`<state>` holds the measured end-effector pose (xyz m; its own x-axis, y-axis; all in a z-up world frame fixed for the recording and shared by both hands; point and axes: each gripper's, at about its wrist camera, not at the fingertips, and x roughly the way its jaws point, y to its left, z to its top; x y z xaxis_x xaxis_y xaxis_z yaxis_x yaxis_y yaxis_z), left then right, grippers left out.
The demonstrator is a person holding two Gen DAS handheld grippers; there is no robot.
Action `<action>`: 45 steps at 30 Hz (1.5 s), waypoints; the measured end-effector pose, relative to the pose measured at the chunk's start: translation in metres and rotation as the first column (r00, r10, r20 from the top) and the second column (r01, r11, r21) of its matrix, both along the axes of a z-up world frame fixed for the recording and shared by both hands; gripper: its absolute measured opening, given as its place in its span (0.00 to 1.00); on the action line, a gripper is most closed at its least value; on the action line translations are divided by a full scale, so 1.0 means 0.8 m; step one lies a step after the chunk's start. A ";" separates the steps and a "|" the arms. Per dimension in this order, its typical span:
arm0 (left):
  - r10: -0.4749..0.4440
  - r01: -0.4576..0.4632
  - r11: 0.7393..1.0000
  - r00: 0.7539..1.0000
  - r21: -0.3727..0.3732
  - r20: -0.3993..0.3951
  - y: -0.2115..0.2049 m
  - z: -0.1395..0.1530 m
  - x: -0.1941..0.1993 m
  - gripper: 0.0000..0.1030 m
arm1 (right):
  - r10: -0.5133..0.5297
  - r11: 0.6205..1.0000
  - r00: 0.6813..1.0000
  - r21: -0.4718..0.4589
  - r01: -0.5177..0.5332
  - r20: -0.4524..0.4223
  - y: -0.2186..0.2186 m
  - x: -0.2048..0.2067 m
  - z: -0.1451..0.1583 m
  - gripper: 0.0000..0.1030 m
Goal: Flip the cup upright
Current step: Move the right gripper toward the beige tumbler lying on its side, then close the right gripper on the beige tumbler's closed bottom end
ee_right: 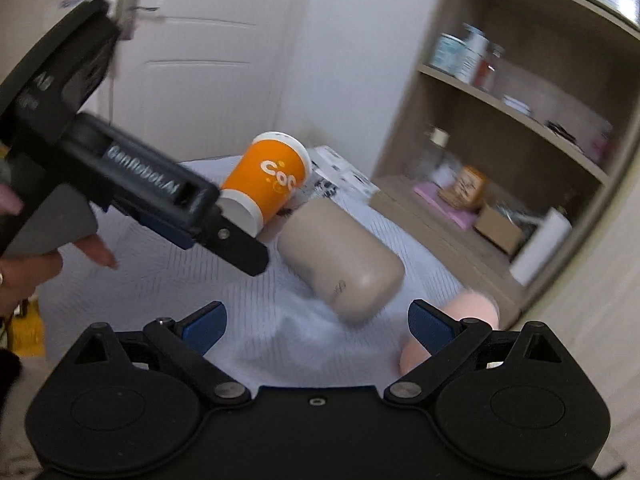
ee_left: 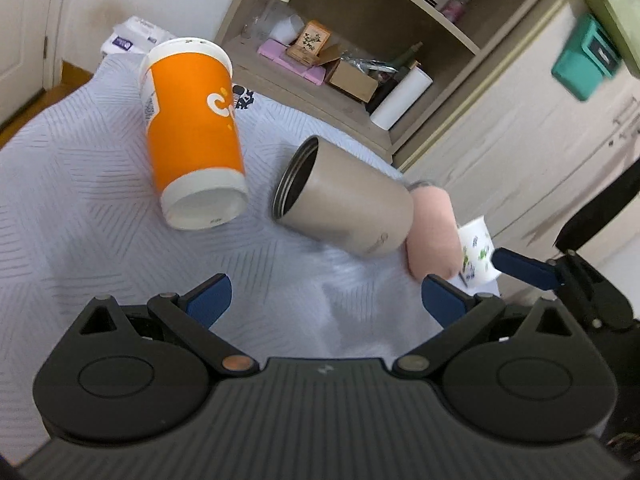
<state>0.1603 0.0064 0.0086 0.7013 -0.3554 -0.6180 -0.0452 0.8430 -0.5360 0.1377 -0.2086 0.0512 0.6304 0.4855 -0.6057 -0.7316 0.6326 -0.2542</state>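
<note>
Approach step, nothing gripped yet. Three cups lie tipped on the pale grey quilted desk cover (ee_left: 80,208): an orange-and-white paper cup (ee_left: 192,128) toward the far edge, a beige metal tumbler (ee_left: 344,204) mid-surface w/ its open mouth facing the left side, and a soft pink cup (ee_left: 434,232) touching the tumbler's base near the right edge. Which cup goes first can't be told; the tumbler looks likeliest, lying straight ahead of both tools. Left tool (ee_left: 326,296) hovers above the near part of the cover, fingers spread wide, empty. Right tool (ee_right: 316,320) likewise spread wide & empty, aimed at the tumbler's closed base. A small white printed paper cup (ee_left: 476,256) sits beside the right tool's fingers. Next move prob needs one tool to close across the tumbler's body, then rotate approx a quarter turn so the mouth faces up; smooth metal may slip.
</note>
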 end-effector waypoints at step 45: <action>-0.007 0.007 0.961 1.000 -0.278 -0.001 0.008 -0.058 0.037 0.91 | -0.073 0.984 0.987 -0.170 0.049 -0.140 0.055 0.102 -0.041 0.83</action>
